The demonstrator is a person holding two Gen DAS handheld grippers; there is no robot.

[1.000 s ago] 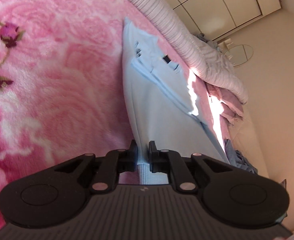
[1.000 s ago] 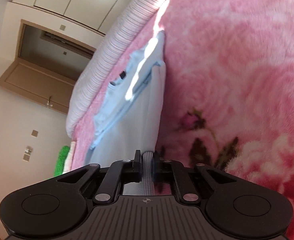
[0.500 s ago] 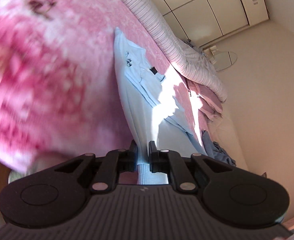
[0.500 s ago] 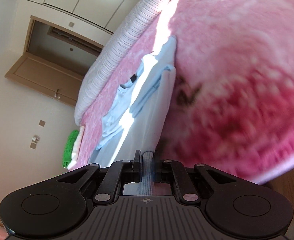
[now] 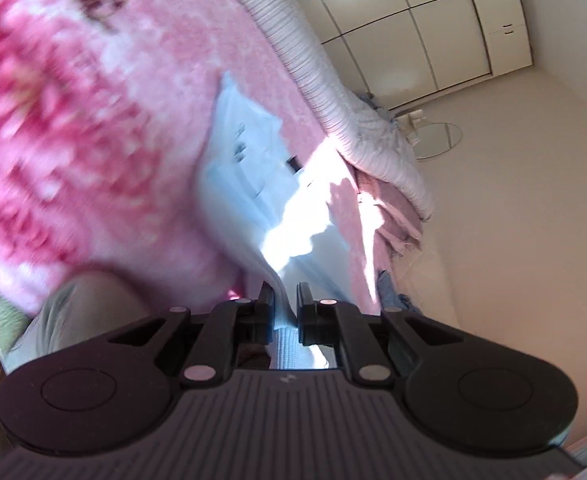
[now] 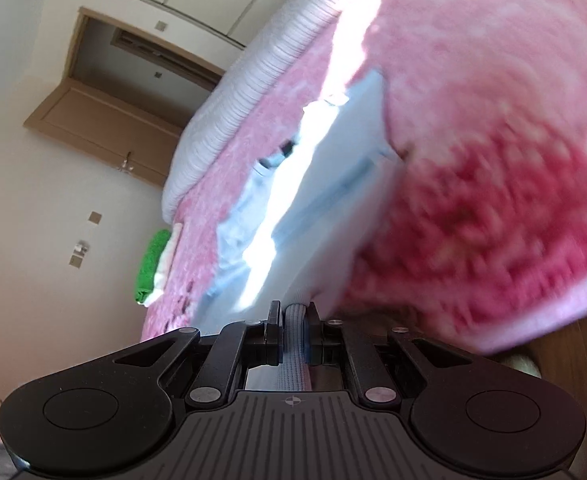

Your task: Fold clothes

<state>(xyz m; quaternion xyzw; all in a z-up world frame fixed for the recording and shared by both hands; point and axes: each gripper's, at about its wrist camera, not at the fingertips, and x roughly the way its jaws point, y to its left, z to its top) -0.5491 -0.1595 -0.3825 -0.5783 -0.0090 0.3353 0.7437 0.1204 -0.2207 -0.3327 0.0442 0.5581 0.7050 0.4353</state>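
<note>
— Where is the shirt [image 5: 249, 184] sitting right now?

— It is lying stretched along the pink blanket [image 5: 93, 128], its far end up by the striped bolster [image 5: 345, 104] at the head edge of the bed, its near end hanging out past the foot edge. Sunlight is cutting across the middle of it.

— And the two claws?

— The left gripper [image 5: 284, 312] is pinching the ribbed hem between narrow jaws, and the right gripper [image 6: 294, 322] is doing the same at the other corner of the hem; in the right view the shirt [image 6: 325, 184] is running straight away from it. Both are holding cloth, neither is gaping.

— So what is being attempted, do you reckon?

— I am guessing the hem is being drawn taut to smooth the body before it gets folded. Everything is looking smeared, so the hands are probably travelling fast.

— Any advice?

— Both corners should be staying level and evenly tensioned, otherwise the fold line is going to skew. The plush blanket is likely dragging on the fabric, so lifting slightly rather than sliding seems wiser. The collar end is looking rumpled; I cannot tell whether a sleeve is tucked under it.
</note>
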